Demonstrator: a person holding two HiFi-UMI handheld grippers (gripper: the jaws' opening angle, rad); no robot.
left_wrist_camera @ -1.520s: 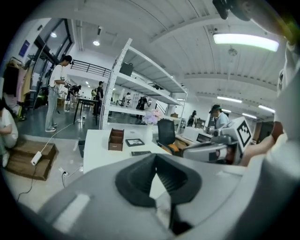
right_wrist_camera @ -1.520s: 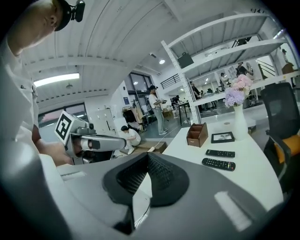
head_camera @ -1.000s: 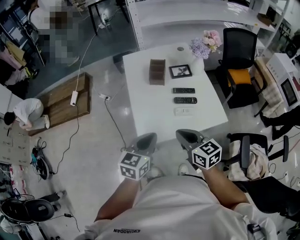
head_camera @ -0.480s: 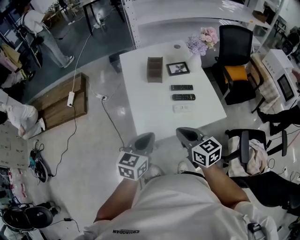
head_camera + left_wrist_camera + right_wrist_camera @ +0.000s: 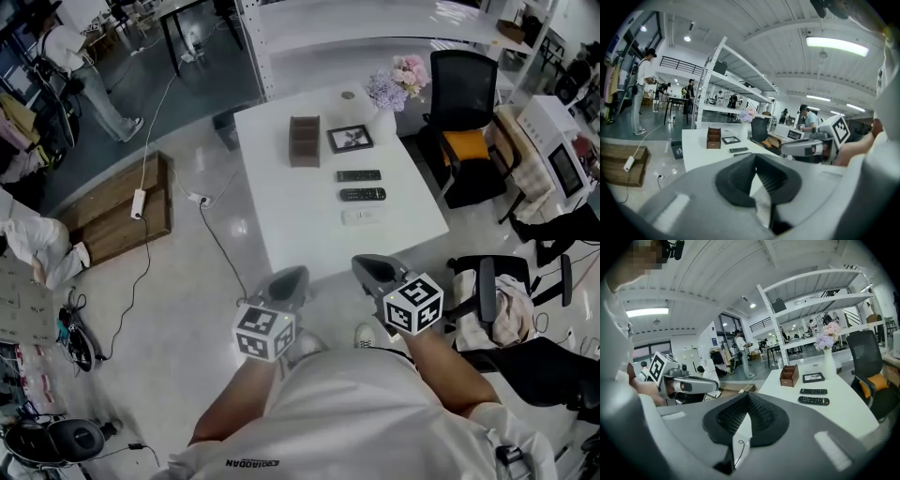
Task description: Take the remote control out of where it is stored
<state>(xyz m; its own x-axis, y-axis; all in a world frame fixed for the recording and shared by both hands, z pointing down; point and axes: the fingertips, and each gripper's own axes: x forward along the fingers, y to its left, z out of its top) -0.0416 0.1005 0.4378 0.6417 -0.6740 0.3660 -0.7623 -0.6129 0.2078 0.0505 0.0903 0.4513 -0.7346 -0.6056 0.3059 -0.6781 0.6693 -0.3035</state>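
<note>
1. The person stands off the near edge of the white rectangular worktop [image 5: 281,225]. Both grippers are held in at the chest, well apart from everything on it.
2. Left gripper [image 5: 289,278]: jaws pressed together, nothing between them. Right gripper [image 5: 373,270]: jaws likewise pressed together and empty.
3. The task's things lie flat in the open, in a row right of centre: far black remote control [image 5: 359,175], near black remote control [image 5: 363,195] and white remote control [image 5: 362,217].
4. The brown wooden compartment box [image 5: 303,141] stands farther back, just beside the small black picture frame [image 5: 349,139]. Whether the box holds a remote cannot be told from here.
5. Risk, wrong target: three remotes already lie loose, so the nearest could be picked up instead of one drawn from the box, if the box is the store.
6. Risk, late opening: jaws arriving pressed together would shove a flat remote across the smooth worktop, possibly into its neighbour or off the edge.
7. Risk at the box: it looks light, so a remote dragged out at a slant could tip or slide it into the picture frame. The white vase of pink and lilac flowers [image 5: 382,122] stands near and could go over.
8. Risk underfoot: the box sits toward the far end, so a step round is likely. The white floor cable [image 5: 217,239] trails along the worktop's left side and could snag a foot.
</note>
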